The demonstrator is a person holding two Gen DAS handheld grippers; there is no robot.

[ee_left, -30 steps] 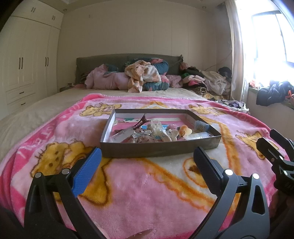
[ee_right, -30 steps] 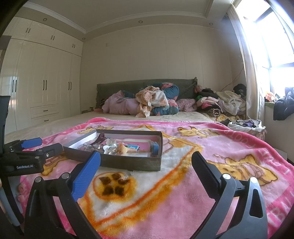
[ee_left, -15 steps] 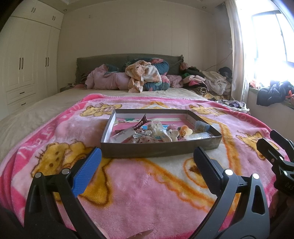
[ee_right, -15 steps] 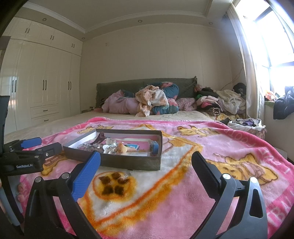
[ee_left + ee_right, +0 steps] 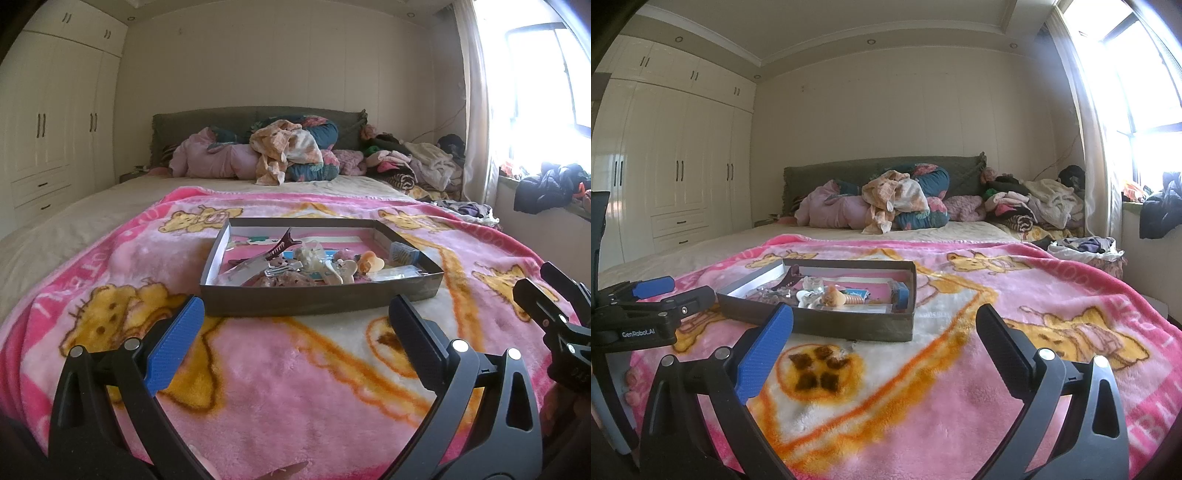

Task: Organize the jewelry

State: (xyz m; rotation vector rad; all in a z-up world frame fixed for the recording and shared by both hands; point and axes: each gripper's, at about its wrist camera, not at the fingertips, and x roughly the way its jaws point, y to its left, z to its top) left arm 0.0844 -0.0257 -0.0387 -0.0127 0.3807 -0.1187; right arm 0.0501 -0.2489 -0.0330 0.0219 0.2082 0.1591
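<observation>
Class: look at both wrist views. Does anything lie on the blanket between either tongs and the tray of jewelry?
Nothing visible does. Only bare pink blanket lies between the open left tongs, the open right tongs and the tray; its near wall screens the pieces.

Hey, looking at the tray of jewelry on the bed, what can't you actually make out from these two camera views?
- Tray floor nearest the cameras: hidden by its front wall, both views.
- Small pieces heaped around the dark hair clip: too small and overlapping to identify individually.
- Blue box: its contents can't be seen, either view.
</observation>
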